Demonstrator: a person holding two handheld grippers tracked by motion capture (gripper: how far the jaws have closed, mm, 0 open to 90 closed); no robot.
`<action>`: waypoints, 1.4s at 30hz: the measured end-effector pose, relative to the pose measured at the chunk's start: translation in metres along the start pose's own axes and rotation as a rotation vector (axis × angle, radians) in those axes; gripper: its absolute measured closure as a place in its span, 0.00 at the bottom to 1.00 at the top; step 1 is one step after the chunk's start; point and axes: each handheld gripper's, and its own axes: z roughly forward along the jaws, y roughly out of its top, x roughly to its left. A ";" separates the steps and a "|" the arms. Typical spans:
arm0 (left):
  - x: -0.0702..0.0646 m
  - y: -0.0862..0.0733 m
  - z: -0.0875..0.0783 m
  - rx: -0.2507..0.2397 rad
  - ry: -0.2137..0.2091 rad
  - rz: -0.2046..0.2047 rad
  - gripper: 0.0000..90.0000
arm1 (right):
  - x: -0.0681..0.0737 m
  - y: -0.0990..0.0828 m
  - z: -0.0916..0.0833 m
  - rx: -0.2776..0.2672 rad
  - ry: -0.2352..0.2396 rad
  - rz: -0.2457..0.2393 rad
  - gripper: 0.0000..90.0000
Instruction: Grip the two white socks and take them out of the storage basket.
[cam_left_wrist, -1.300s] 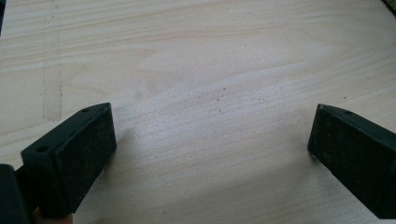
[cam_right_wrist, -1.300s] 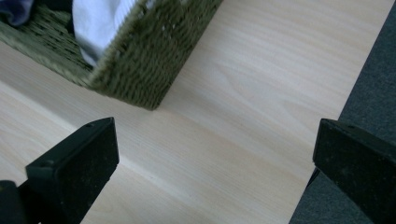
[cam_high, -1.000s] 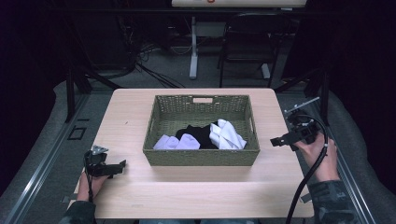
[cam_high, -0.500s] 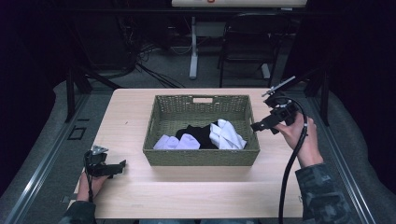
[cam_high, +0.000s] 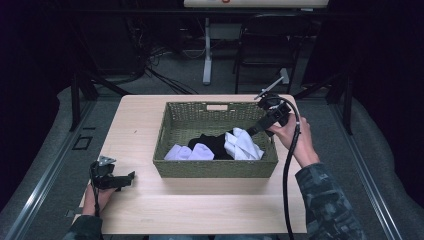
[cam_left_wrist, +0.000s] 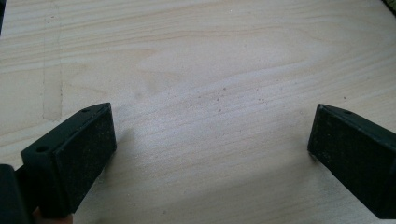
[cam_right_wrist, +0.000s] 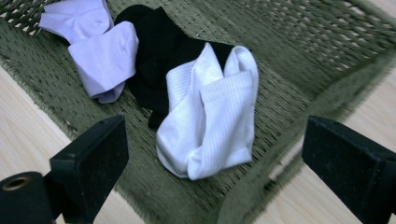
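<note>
Three kinds of socks lie in the basket (cam_high: 215, 167): a white sock (cam_right_wrist: 210, 116) on the right side, a black sock (cam_right_wrist: 156, 51) in the middle, and pale purple socks (cam_right_wrist: 100, 51) on the left. The white sock is bunched up and touches the black one. In the right gripper view it lies straight ahead, between the two jaws and a bit below them. Its long side runs from the near wall toward the middle of the basket.

The right gripper (cam_high: 254, 131) hangs over the right end of the basket, just above the white sock. Its jaws are wide apart and hold nothing. It is much nearer to the sock than the other one, so I think this hand will go down for it.

The left gripper (cam_high: 129, 177) rests on the table (cam_high: 200, 210), well apart from the basket, at the near left corner. Its jaws are wide apart too, with bare wood between them.

The table is pale wood. Around it the room is dark, with a grey floor, cables and a chair behind.
</note>
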 end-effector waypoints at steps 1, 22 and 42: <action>0.000 0.000 0.000 0.000 0.000 0.000 0.01 | 0.001 0.001 0.004 -0.001 0.001 0.005 0.08; 0.000 0.000 0.000 0.000 0.000 0.000 0.01 | 0.017 0.018 0.074 0.093 0.070 -0.002 0.11; 0.000 0.000 0.000 0.000 0.000 0.001 0.01 | 0.030 0.025 0.130 0.252 0.053 -0.001 0.42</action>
